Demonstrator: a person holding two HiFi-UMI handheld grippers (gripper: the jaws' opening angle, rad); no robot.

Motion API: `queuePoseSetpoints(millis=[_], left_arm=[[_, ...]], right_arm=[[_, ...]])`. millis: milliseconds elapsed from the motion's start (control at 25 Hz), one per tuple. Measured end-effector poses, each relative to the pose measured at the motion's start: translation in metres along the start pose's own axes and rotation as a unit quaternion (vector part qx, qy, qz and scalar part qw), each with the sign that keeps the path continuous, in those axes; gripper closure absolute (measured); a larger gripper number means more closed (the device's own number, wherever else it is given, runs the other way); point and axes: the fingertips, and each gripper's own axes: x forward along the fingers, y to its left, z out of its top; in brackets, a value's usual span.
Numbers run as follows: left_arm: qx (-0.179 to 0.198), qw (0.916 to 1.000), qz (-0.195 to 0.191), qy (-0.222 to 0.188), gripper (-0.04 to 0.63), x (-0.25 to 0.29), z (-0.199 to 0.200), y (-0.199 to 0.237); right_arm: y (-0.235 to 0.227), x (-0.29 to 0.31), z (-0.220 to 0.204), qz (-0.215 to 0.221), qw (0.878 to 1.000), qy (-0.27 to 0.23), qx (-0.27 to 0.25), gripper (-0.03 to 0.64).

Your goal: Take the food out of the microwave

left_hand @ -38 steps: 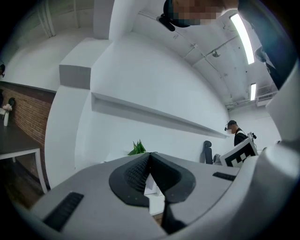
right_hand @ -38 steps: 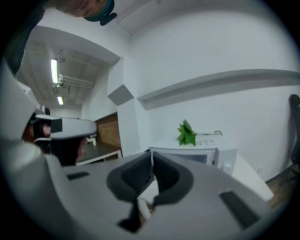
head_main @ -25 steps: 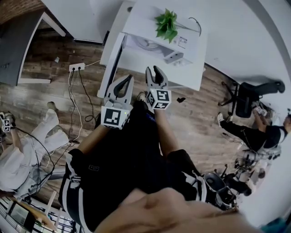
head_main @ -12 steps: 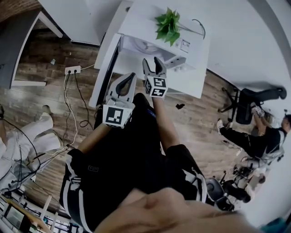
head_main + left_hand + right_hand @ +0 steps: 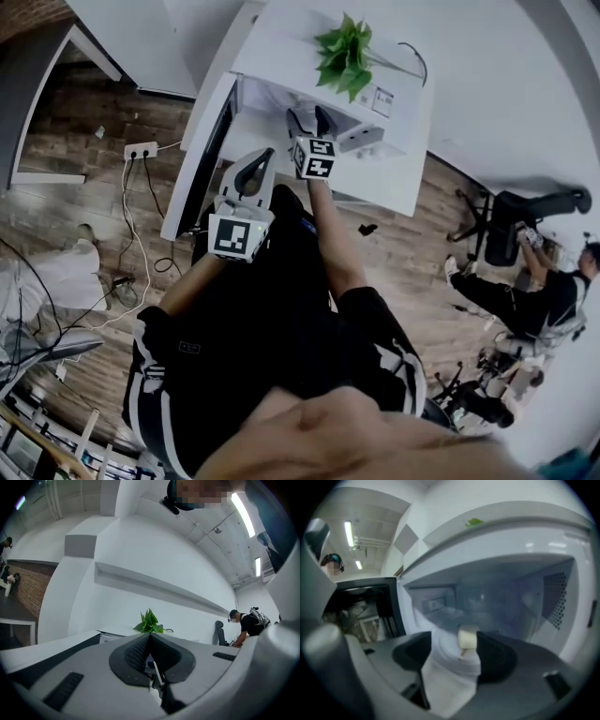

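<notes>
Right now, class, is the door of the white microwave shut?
No: the white microwave has its dark-framed door swung open at the left, baring the cavity.

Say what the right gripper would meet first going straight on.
Likely the pale food inside the microwave. It lies in line between the right gripper's fingers, which have just been opening and are not touching it; depth is unclear.

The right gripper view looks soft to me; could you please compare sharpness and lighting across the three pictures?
Right gripper view: soft all over, the microwave cavity hazy and bluish, the food only a pale blur. Left gripper view: sharp, with the plant crisp and the ceiling lights glaring. Head view: strong fisheye bending, dim overall, dark at the corners.
</notes>
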Motion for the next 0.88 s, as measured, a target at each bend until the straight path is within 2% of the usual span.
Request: queuePoseSetpoints(millis=[160,880], left_arm=[[0.007,0.9999,0.002,-0.011,0.563,0.006,0.003,0.002],[0.001,0.9998,0.018,0.012,0.563,0.013,-0.015,0.008]], right_arm=[[-0.013,0.025,0.001,-0.007,1.000,0.018,-0.004,0.322],[-0.041,0.076,-0.011,-0.031,0.995,0.082,-0.040,0.314]])
